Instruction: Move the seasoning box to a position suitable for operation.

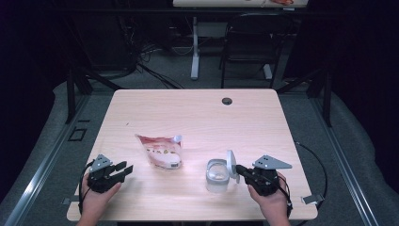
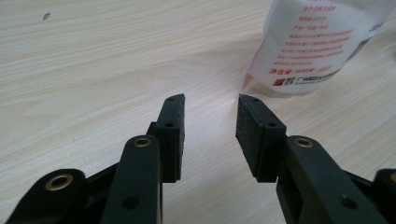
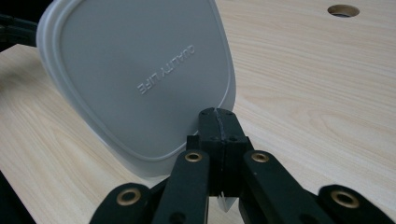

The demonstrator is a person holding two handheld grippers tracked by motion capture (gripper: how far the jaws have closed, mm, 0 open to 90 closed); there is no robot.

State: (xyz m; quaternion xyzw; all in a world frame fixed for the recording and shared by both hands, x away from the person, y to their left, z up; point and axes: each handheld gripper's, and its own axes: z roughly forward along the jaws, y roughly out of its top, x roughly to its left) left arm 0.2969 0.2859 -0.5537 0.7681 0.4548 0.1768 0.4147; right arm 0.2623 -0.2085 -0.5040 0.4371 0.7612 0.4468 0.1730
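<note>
Left gripper (image 2: 210,119) jaws apart, holding nothing, low over the table (image 1: 197,113), tips aimed toward the pouch (image 1: 161,150) just ahead and to their right (printed white back in the left gripper view). Right gripper (image 3: 218,116) jaws clamped together on the edge of the grey lid (image 3: 140,79), lid held upright on edge beside the clear container (image 1: 217,175). Both hands low at the table's near edge, left hand (image 1: 96,197) at left, right hand (image 1: 270,200) at right.
</note>
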